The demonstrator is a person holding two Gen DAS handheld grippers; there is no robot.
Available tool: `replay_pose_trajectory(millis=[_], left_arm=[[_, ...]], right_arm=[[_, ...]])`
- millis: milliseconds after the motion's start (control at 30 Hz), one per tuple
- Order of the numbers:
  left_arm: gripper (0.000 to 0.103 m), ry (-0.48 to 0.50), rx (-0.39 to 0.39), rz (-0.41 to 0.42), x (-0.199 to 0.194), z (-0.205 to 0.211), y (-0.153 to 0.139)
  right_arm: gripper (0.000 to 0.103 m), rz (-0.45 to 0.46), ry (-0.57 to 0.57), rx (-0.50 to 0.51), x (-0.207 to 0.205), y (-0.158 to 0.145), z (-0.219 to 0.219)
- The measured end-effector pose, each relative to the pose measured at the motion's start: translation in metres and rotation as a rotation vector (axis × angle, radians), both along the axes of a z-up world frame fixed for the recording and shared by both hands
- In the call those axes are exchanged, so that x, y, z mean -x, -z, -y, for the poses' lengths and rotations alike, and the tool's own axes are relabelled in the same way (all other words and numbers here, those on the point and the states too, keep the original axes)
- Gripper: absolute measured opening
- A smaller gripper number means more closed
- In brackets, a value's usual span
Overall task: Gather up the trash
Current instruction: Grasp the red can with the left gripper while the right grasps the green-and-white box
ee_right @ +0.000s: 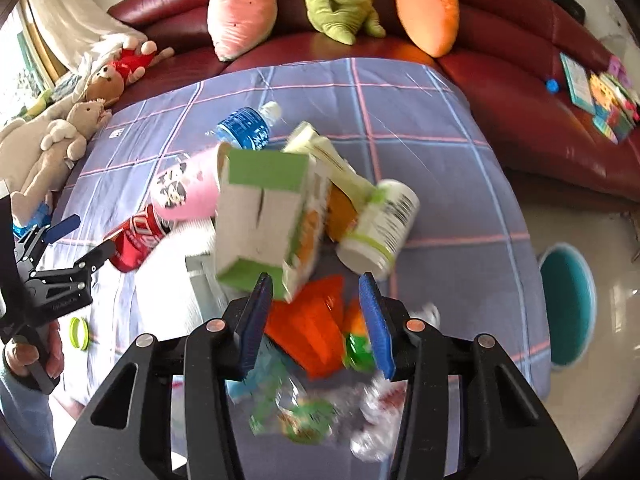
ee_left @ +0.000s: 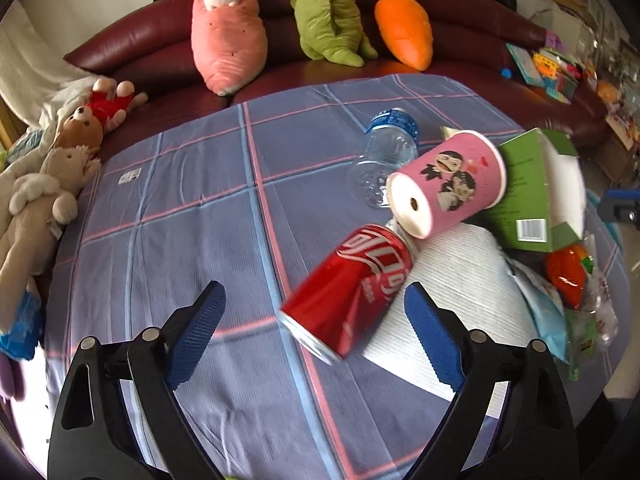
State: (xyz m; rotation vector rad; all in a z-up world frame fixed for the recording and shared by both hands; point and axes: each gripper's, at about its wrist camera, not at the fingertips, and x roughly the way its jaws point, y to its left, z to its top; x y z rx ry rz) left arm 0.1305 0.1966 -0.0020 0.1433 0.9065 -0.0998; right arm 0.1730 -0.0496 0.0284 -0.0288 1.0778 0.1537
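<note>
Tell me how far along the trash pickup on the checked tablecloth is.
Nothing looks collected yet. Both the left gripper and right gripper are open and empty. The red soda can, pink paper cup, clear plastic bottle, green cardboard box and orange wrapper lie on the table. The teal bin stands on the floor beside it.

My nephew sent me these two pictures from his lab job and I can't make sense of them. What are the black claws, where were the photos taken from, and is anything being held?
The claws are hand-held grippers, one per hand, each with a camera looking along its blue fingers. One picture is from the left gripper, the other from the right gripper. Both are open and hold nothing. On the checked cloth lies trash: a red can, a pink cup, a water bottle, a green carton, a white bottle and an orange wrapper. A teal bin stands on the floor. The plush toys sit on the sofa.
</note>
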Motion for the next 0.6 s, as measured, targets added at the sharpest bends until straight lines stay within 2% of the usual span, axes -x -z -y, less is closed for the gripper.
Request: replay_pose_trajectory(millis=[200,233,267,333,367,400,433,533,600], left_arm=[[0.091,0.023,-0.019,-0.059,-0.026,0.001,0.023],[0.091,0.026,-0.018,-0.069,-0.029,0.001,0.028],[0.091,0.029,-0.016,-0.078,-0.031,0.000,0.033],[0.080,0.043,-0.013,-0.084,-0.030,0.002,0.040],[0.064,0.050,-0.012,-0.092,-0.029,0.004,0.044],[0.055,0.054,-0.012,-0.099,-0.029,0.006,0.046],[0.055,0.053,-0.021,-0.088,-0.026,0.008,0.047],[0.053,0.025,-0.027,-0.065,-0.017,0.012,0.045],[0.053,-0.012,-0.036,-0.044,-0.012,0.012,0.038]], right_arm=[[0.043,-0.027,0.019,0.028,-0.028,0.020,-0.017],[0.040,-0.021,0.017,0.038,-0.030,0.022,-0.021],[0.030,-0.028,0.014,0.046,-0.032,0.026,-0.022],[0.024,-0.039,0.009,0.055,-0.036,0.033,-0.026],[0.024,-0.047,0.009,0.054,-0.038,0.036,-0.026],[0.024,-0.048,0.012,0.054,-0.038,0.038,-0.026],[0.023,-0.044,0.012,0.061,-0.039,0.040,-0.026],[0.003,-0.019,0.004,0.099,-0.039,0.041,-0.027],[0.003,-0.007,-0.003,0.104,-0.037,0.039,-0.026]])
